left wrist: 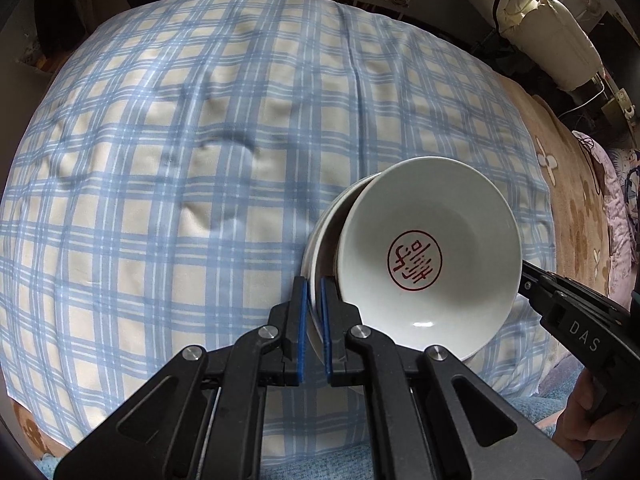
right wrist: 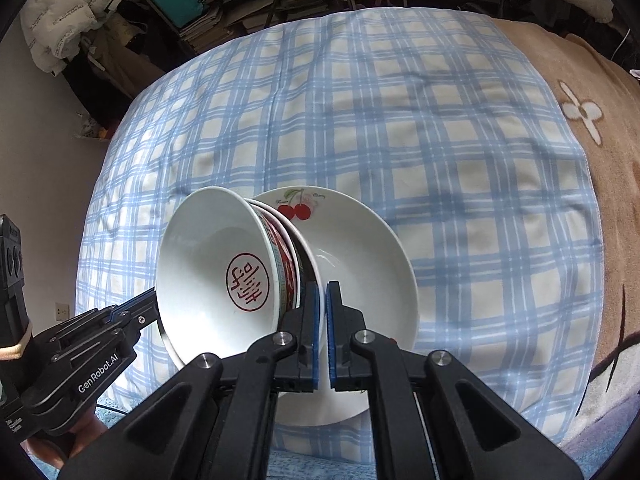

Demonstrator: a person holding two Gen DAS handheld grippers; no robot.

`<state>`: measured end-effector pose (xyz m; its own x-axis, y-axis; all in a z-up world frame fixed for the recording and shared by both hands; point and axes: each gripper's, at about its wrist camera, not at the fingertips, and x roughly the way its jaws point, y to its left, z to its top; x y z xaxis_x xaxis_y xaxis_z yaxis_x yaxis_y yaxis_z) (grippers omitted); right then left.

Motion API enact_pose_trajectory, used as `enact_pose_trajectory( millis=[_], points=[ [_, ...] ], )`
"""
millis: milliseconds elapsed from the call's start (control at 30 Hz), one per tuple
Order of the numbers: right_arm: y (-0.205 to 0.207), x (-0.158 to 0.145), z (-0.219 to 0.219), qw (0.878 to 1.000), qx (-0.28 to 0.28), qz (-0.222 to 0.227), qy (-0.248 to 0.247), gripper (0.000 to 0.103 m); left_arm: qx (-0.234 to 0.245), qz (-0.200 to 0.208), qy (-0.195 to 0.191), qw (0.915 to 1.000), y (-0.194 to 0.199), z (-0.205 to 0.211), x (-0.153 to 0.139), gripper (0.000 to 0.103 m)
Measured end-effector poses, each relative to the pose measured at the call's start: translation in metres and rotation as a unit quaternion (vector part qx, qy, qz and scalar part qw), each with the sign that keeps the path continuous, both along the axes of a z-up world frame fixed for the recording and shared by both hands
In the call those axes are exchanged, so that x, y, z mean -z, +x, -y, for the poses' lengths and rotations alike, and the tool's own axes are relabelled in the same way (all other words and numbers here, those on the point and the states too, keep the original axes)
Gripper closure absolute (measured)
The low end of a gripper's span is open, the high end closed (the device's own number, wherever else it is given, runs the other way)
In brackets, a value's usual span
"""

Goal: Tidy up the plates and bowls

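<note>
Both claws are on the crockery, held tilted above the blue checked cloth (left wrist: pixel 180 160) on the bed: the left claw (left wrist: pixel 314 316) is pinched narrow on the rim of a white plate (left wrist: pixel 316 248), and the right claw (right wrist: pixel 322 320) is closed narrow on the cherry-printed plate (right wrist: pixel 360 248). The bowl (right wrist: pixel 216 264) with the red seal sits nested against them. Looks like stacking is under way; next, level the pile and lower it gently onto the cloth

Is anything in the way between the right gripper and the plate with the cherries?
No, nothing visible is. The right gripper is shut on the cherry plate at its near rim. The red-stamped bowl leans just to the left of the grip.
</note>
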<state>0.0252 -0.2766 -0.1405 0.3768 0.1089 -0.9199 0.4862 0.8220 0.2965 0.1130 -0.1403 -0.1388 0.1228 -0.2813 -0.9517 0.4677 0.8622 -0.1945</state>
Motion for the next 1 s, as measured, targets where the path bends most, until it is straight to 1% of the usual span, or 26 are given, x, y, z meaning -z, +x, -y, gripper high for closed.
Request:
enact_pose_trajectory(
  millis=[67, 167, 333, 400, 500, 600, 667, 733, 767, 800, 833, 867, 933, 1000],
  points=[
    [-0.001, -0.001, -0.001, 1.0, 0.0, 0.003, -0.001, 0.097, 0.002, 0.002, -0.003, 1.0, -0.001, -0.002, -0.001, 0.098],
    [-0.001, -0.001, 0.0, 1.0, 0.0, 0.003, 0.001, 0.097, 0.006, 0.018, -0.003, 0.9998, -0.003, -0.002, -0.007, 0.097],
    [-0.005, -0.007, -0.004, 1.0, -0.004, 0.005, -0.021, 0.097, 0.006, 0.021, -0.002, 0.9998, -0.005, -0.004, -0.01, 0.094],
    [-0.009, -0.013, -0.004, 1.0, -0.003, 0.011, -0.026, 0.097, 0.004, 0.027, 0.002, 0.9996, -0.008, -0.007, -0.013, 0.091],
    [-0.017, -0.022, -0.003, 0.999, 0.002, 0.023, -0.029, 0.097, 0.003, 0.046, 0.009, 0.9989, -0.014, -0.01, -0.023, 0.089],
    [-0.027, -0.034, -0.005, 0.999, 0.0, 0.045, -0.03, 0.094, -0.001, 0.057, 0.005, 0.9984, -0.02, -0.017, -0.035, 0.084],
    [-0.034, -0.044, -0.009, 0.998, -0.006, 0.06, -0.035, 0.093, -0.005, 0.072, 0.009, 0.9973, -0.026, -0.022, -0.044, 0.083],
    [-0.041, -0.055, -0.015, 0.996, -0.014, 0.078, -0.046, 0.086, -0.009, 0.103, 0.023, 0.9944, -0.034, -0.028, -0.056, 0.079],
    [-0.044, -0.061, -0.018, 0.994, -0.018, 0.089, -0.053, 0.075, -0.01, 0.118, 0.029, 0.9925, -0.038, -0.032, -0.062, 0.074],
    [-0.048, -0.067, -0.021, 0.993, -0.022, 0.1, -0.061, 0.06, -0.012, 0.13, 0.032, 0.991, -0.042, -0.036, -0.068, 0.064],
    [-0.052, -0.074, -0.025, 0.991, -0.027, 0.112, -0.069, 0.055, -0.015, 0.139, 0.032, 0.9896, -0.045, -0.041, -0.073, 0.059],
    [-0.055, -0.081, -0.029, 0.989, -0.033, 0.123, -0.076, 0.049, -0.019, 0.15, 0.031, 0.988, -0.048, -0.046, -0.08, 0.05],
    [-0.062, -0.093, -0.035, 0.984, -0.043, 0.145, -0.089, 0.042, -0.029, 0.175, 0.034, 0.9835, -0.054, -0.058, -0.092, 0.043],
    [-0.07, -0.105, -0.041, 0.979, -0.051, 0.169, -0.102, 0.028, -0.032, 0.192, 0.039, 0.9801, -0.061, -0.067, -0.103, 0.03]
  ],
)
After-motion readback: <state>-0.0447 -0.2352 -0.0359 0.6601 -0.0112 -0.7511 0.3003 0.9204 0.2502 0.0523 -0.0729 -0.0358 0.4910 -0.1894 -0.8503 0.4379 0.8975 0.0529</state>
